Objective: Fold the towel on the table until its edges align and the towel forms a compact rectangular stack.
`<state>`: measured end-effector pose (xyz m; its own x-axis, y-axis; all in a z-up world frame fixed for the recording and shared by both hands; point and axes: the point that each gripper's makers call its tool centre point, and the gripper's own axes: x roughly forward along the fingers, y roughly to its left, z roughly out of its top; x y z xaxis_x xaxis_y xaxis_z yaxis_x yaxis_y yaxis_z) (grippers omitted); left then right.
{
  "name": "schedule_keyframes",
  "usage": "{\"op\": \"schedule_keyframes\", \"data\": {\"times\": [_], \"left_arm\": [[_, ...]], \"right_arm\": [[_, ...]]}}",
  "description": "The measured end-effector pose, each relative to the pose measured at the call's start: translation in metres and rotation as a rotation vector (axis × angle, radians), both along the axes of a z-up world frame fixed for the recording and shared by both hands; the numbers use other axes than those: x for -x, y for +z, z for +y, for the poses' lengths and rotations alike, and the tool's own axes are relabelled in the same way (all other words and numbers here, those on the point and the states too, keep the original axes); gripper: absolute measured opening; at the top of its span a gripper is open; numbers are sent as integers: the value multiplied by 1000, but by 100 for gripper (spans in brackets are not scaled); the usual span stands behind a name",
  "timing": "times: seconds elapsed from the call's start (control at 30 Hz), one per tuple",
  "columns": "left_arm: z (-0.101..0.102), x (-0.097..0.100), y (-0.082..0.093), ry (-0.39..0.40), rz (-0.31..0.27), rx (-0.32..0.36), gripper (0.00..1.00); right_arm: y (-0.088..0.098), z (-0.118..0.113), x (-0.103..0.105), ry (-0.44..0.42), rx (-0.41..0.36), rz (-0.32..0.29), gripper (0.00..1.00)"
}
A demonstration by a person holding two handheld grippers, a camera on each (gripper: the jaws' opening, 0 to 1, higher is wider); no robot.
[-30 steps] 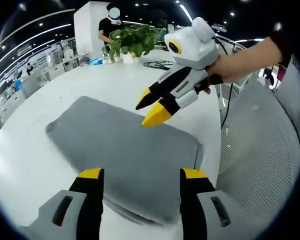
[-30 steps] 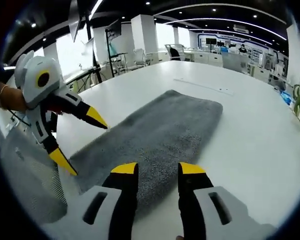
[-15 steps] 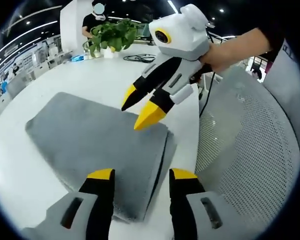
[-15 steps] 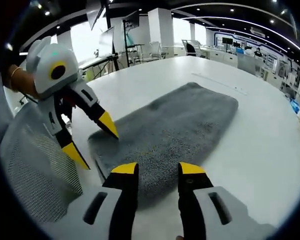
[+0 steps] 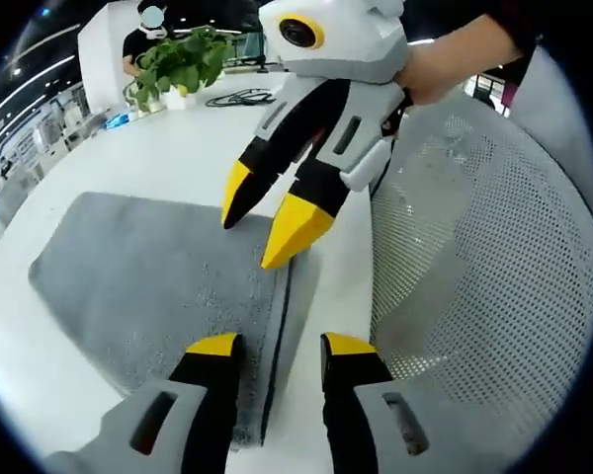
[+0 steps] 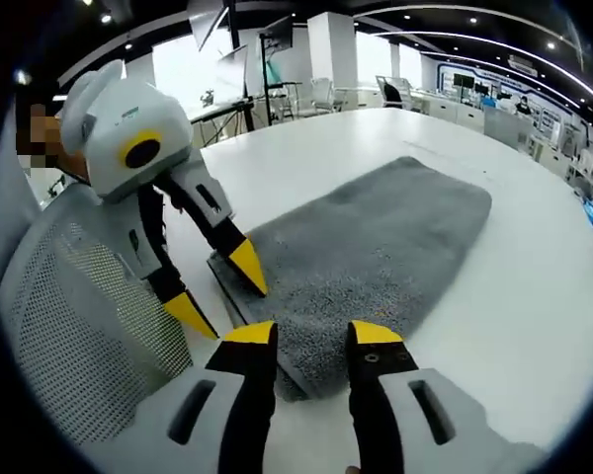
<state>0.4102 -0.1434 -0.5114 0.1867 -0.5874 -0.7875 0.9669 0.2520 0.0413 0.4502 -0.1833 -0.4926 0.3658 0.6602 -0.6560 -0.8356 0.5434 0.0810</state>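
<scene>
A grey towel (image 5: 148,276) lies folded in layers on the white table (image 5: 168,148), its near end towards both grippers. My left gripper (image 5: 282,348) is open, and the towel's layered edge runs between its jaws. My right gripper (image 5: 265,219) comes in from above, open, with its tips just over that same end. In the right gripper view the towel (image 6: 385,232) stretches away across the table. There my right gripper (image 6: 312,336) hovers open over the near corner. The left gripper (image 6: 220,291) has one jaw on the towel's corner and the other beside the edge.
A grey mesh chair back (image 5: 474,296) stands close against the table edge, also the chair (image 6: 79,326) in the right gripper view. At the far end are a potted plant (image 5: 178,59), black cables (image 5: 242,97) and a person. A hand (image 5: 445,64) holds the right gripper.
Both grippers have come in closer to the towel's near end and to each other. The left gripper's jaws have narrowed somewhat. The towel lies as before.
</scene>
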Motion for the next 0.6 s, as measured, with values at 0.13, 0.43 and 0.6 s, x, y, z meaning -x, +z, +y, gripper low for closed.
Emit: {"op": "schedule_keyframes", "data": {"times": [0.13,0.43,0.6], "left_arm": [[2,-4,-4,-15,-27,-28,31],[3,-9,-8,-38,-62,-45,26],[3,-14,-8,-43,-67,-67,21]], "right_arm": [[-3,-3,4,-3,2,11,26],[-4,3,23,97,45,0,27],[-15,4,31,178,123,-28,27]]}}
